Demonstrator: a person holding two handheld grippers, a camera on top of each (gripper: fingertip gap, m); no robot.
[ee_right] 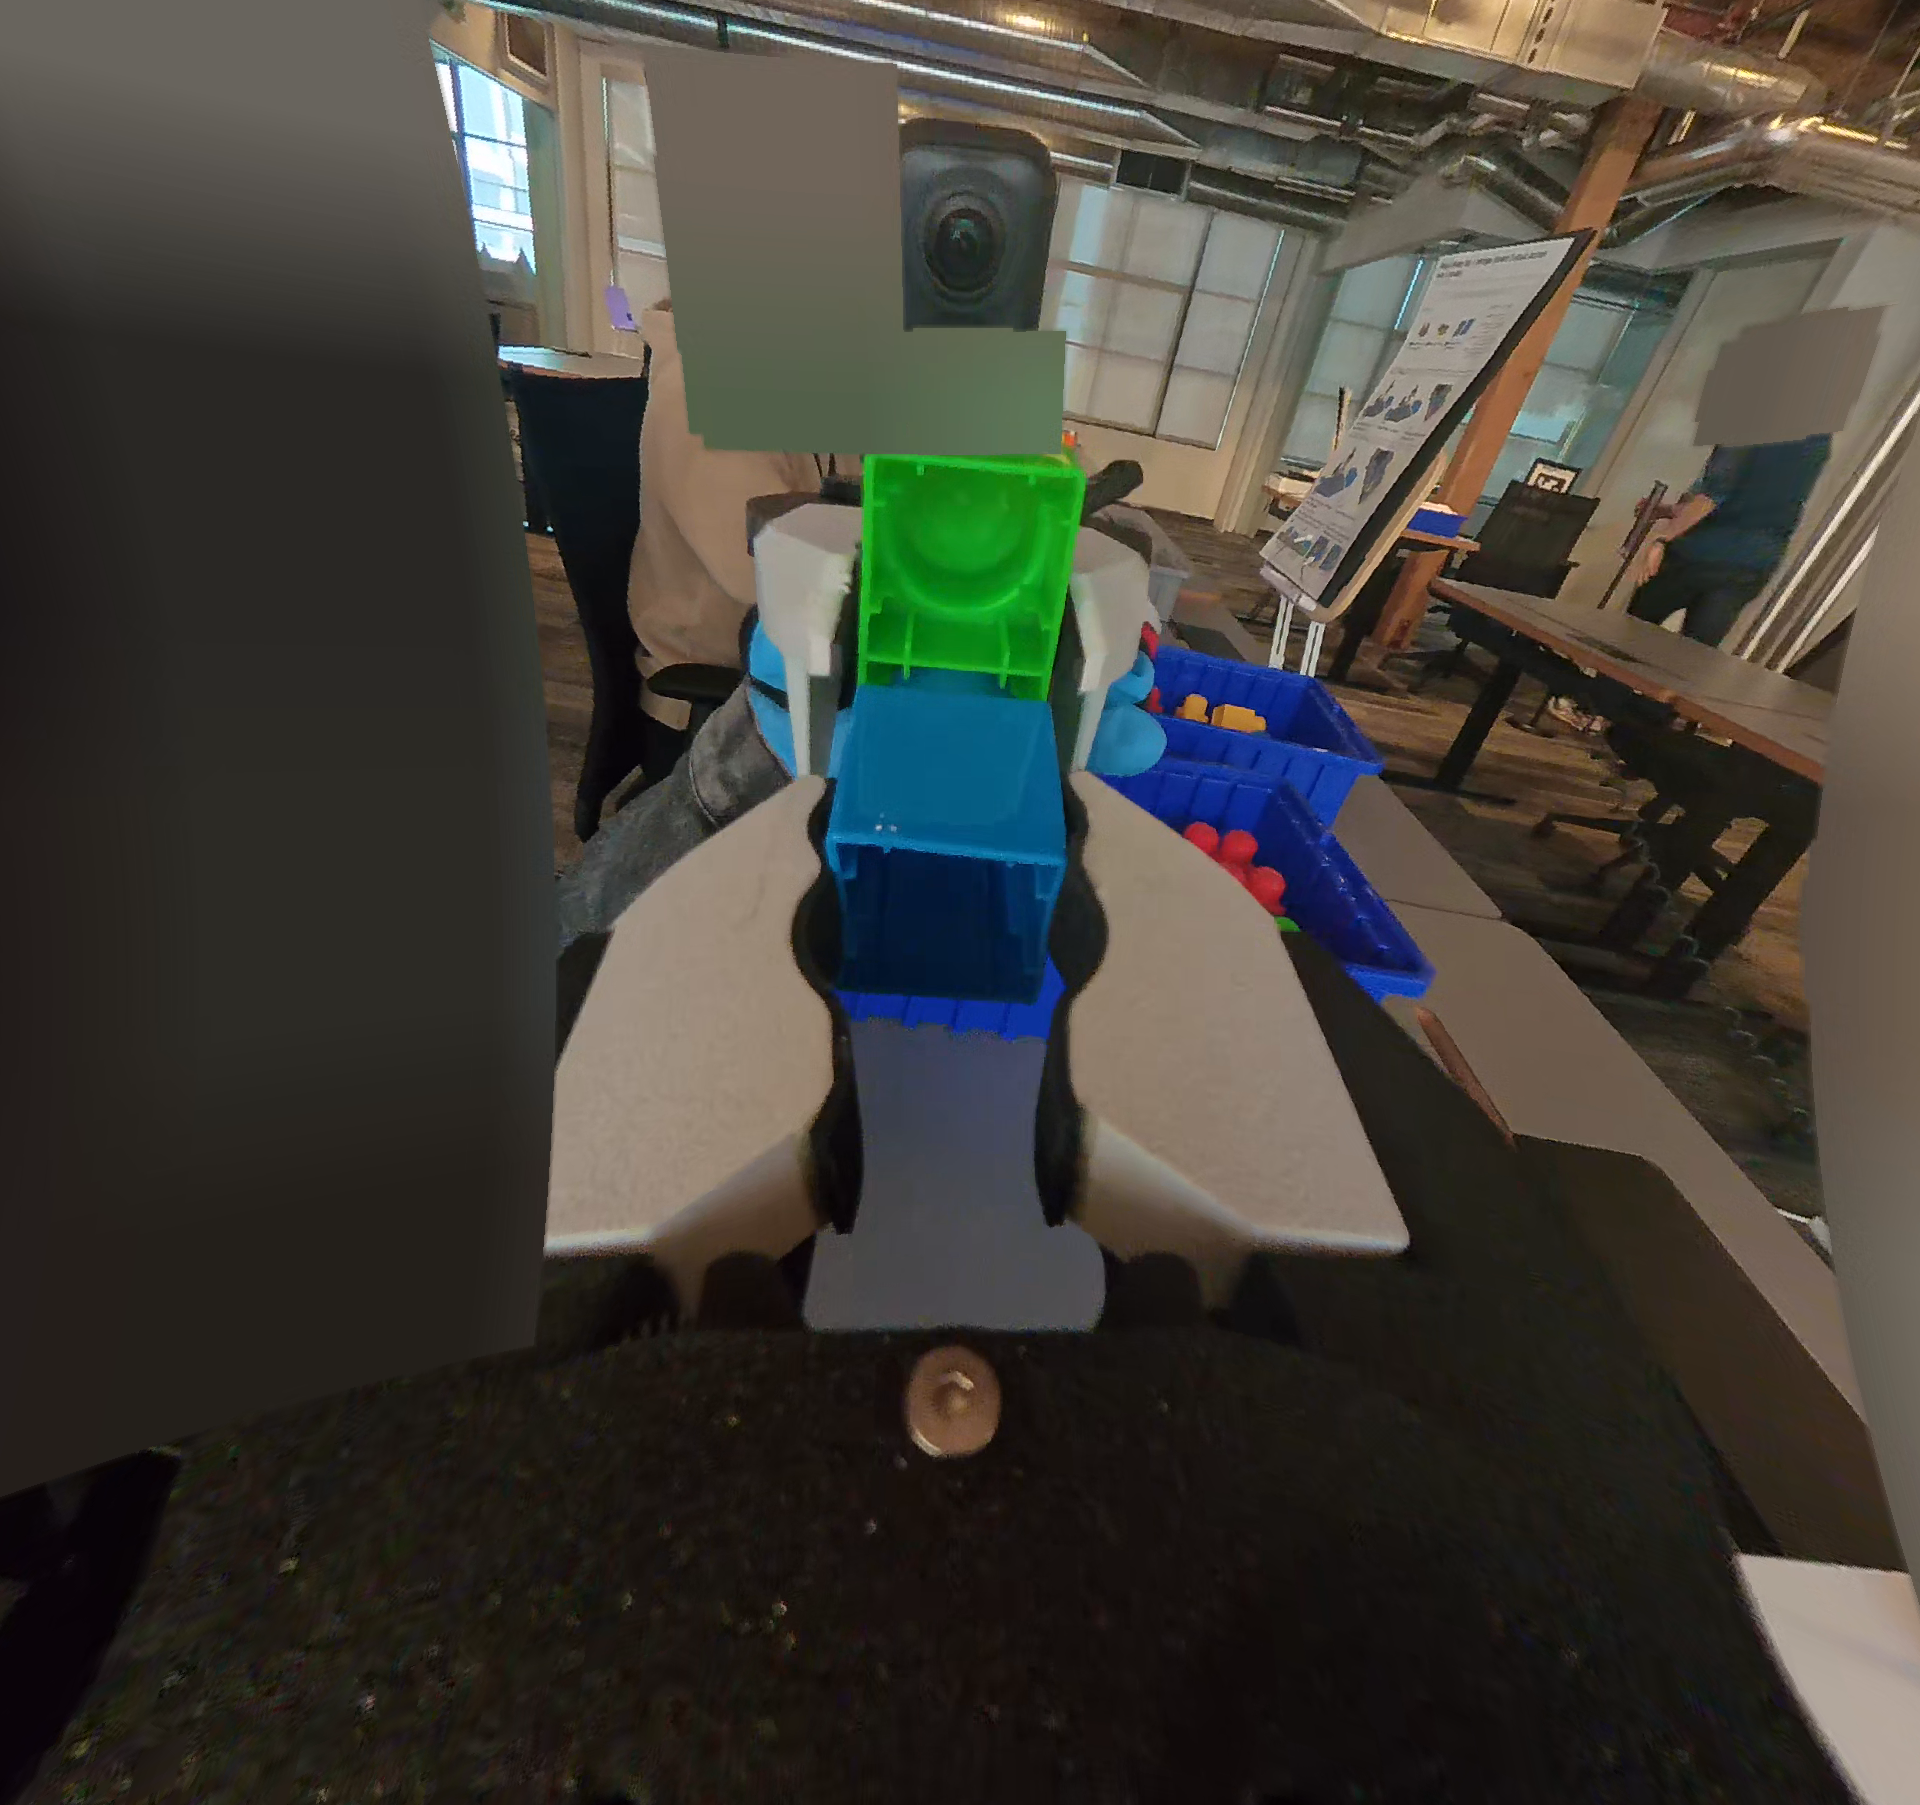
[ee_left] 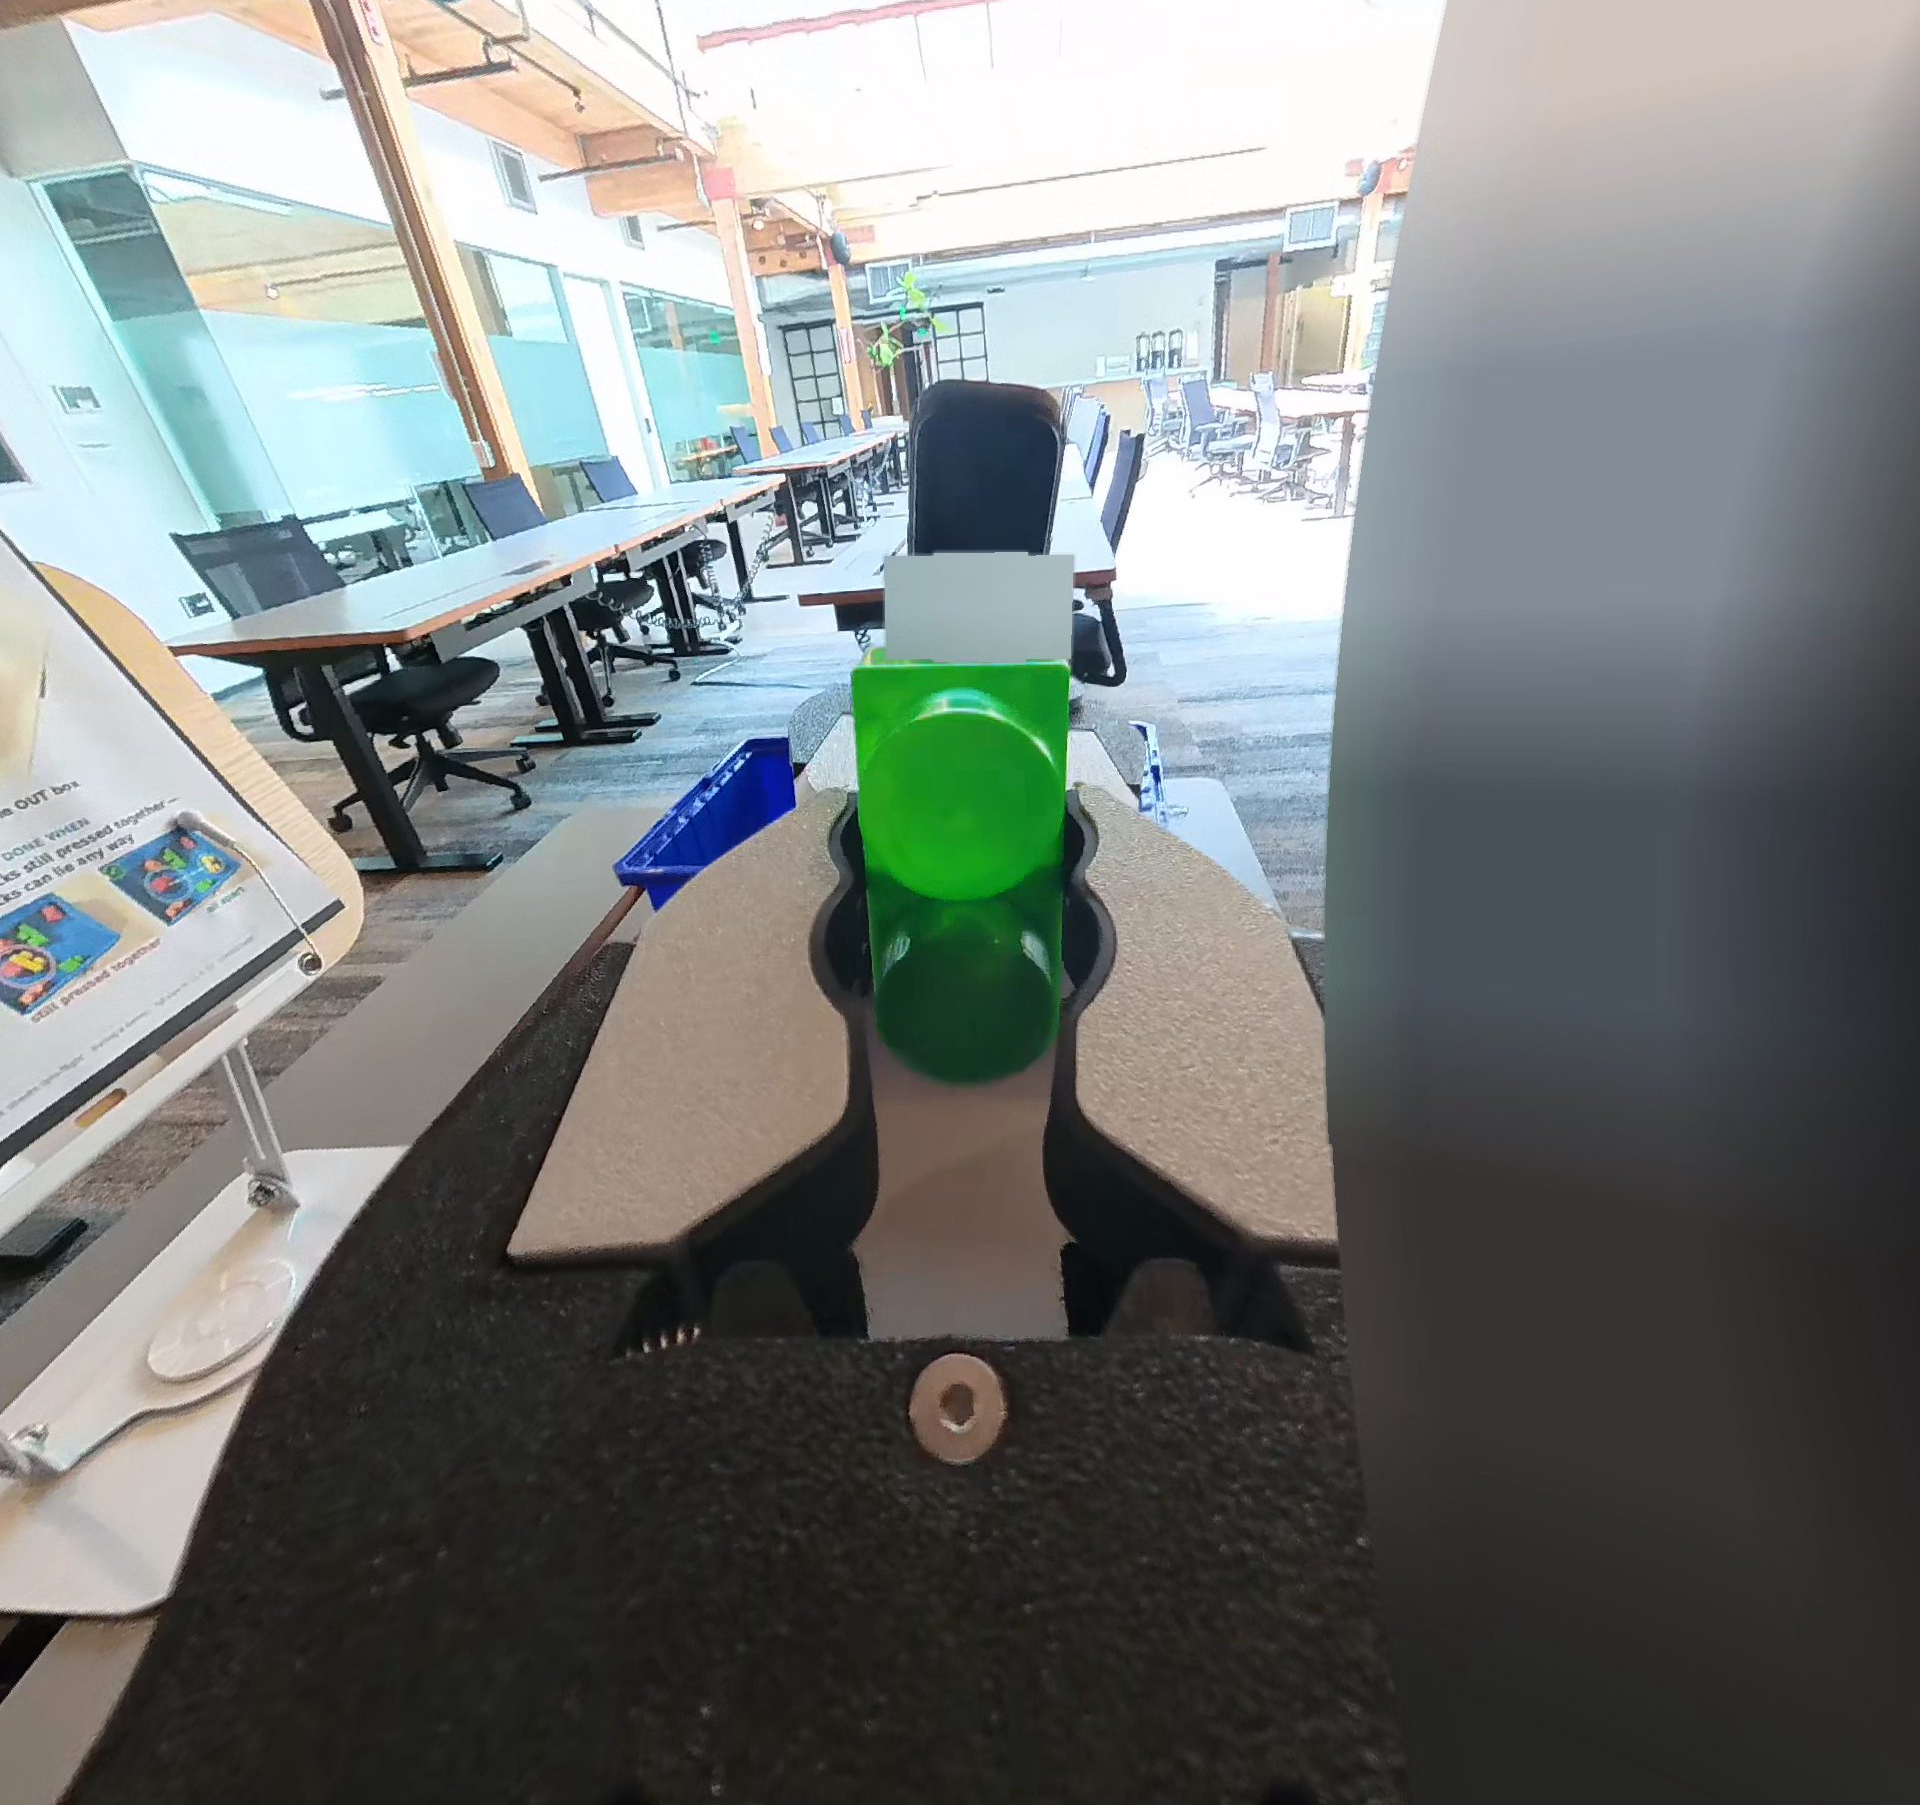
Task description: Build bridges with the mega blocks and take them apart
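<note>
Two grippers, two blocks held, both raised above the table

Left gripper [ee_left: 961, 882]: fingers clamped on one green block [ee_left: 961, 862], dead centre of the left wrist view, two round studs facing the camera, one above the other. Beyond it at 12 o'clock, the black camera body [ee_left: 985, 467] of the other gripper. One blue bin [ee_left: 707, 825] just at 10 o'clock of the block. One instruction sheet on a stand [ee_left: 135, 914] at 9 o'clock, printed text and two small photos of blue trays; wording left unquoted

Right gripper [ee_right: 951, 882]: fingers closed tight on one blue block [ee_right: 945, 862], hollow underside toward the camera. Directly at 12 o'clock of it, the green block [ee_right: 966, 571], open underside showing, its lower edge touching the blue block; whether pressed together or merely meeting, cannot tell. Pale fingers [ee_right: 795, 612] of the left gripper flanking the green block on both sides

At 3 o'clock of the blue block, two blue bins [ee_right: 1299, 820] side by side on the grey table [ee_right: 1455, 934]: yellow pieces in the farther, red pieces in the nearer. One slanted poster board [ee_right: 1423, 415] at 2 o'clock, print too small to read
</note>
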